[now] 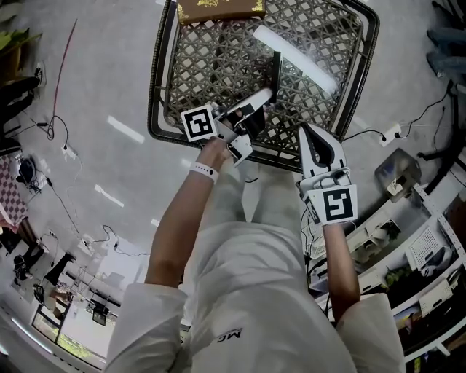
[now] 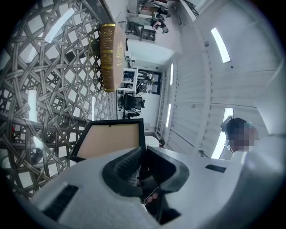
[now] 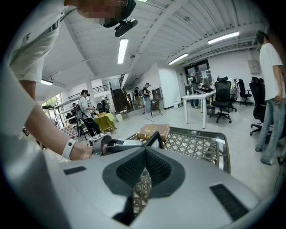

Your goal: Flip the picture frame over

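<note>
A black picture frame (image 1: 275, 70) stands on its edge on the wicker table (image 1: 155, 109), seen edge-on from above. My left gripper (image 1: 263, 95) is shut on the frame's near edge. In the left gripper view the tan backing of the frame (image 2: 111, 139) faces the camera, and its black border runs in between the closed jaws of the left gripper (image 2: 143, 152). My right gripper (image 1: 305, 132) hovers at the table's near rim, right of the frame, and holds nothing. In the right gripper view the right gripper (image 3: 144, 150) has its pads pressed together; the frame (image 3: 155, 139) rises just behind them.
A brown and gold book (image 1: 218, 9) lies at the table's far edge, also the book (image 2: 111, 53) and the book (image 3: 153, 131) in the gripper views. Cables (image 1: 51, 127) and a power strip (image 1: 391, 134) lie on the floor. Shelving (image 1: 429, 248) stands at the right. People and office chairs (image 3: 222, 103) are far off.
</note>
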Motion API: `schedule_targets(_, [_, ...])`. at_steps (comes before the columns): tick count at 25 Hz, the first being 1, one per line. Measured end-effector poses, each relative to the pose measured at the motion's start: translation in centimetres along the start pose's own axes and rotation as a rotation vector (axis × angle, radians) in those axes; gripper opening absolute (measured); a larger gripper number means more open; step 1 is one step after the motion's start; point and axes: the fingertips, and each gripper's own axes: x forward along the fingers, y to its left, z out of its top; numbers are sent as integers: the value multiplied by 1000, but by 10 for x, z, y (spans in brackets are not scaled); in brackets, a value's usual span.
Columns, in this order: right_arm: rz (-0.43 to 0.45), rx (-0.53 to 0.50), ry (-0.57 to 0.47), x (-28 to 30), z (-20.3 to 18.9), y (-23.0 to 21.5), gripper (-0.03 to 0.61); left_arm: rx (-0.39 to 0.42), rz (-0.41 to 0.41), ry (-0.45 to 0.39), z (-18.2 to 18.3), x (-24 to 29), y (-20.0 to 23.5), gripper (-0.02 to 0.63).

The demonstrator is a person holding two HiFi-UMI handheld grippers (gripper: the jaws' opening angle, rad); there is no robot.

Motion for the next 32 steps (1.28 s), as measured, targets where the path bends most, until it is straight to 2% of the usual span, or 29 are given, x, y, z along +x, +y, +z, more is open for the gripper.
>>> schedule_targets(13, [30,-7,4,11,2,12,17,93,41,3,11,-20,2,58])
schedule_targets(17, [35,-8,1,13,4,15,17,112,62,-20,18,-27,3,61])
schedule_targets(19, [38,-8,1,12,4,17,17,131,95,-28,19,-33,8,63])
schedule_targets(23, [41,-9,-1,13,4,19,17,213,201,8,19,-44,24,58])
schedule_targets(27, [42,-8,0,12,2,19,17,208,251,-5,17,-50,33,52])
schedule_targets(32, [43,-9,-1,9,3,21,18,284,388,-16,25,-62,50,51])
